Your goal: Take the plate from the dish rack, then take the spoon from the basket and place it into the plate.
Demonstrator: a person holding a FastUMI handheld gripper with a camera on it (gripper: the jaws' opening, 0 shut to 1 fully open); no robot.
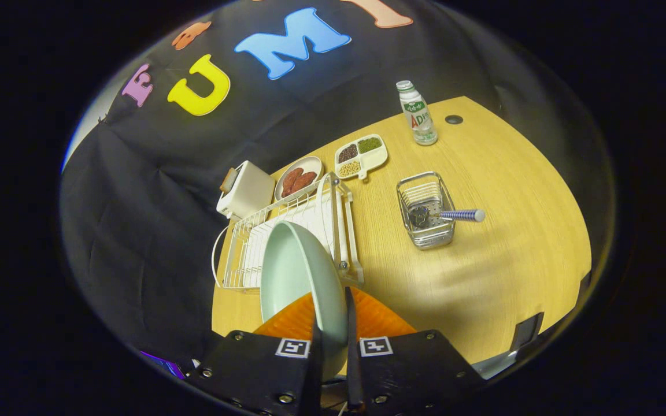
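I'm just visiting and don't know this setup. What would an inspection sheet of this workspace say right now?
Surface: wooden table, with a round grommet hole near the far edge.
Job's things: pale green plate held on edge between the fingers, over the white dish rack; spoon lying in the wire basket, handle sticking out.
Clutter: toaster, bowl of reddish food, divided tray of beans, bottle.
Grippers: gripper shut on the plate's rim.
Cables: nothing seen.
Surroundings: black cloth wall behind the table.
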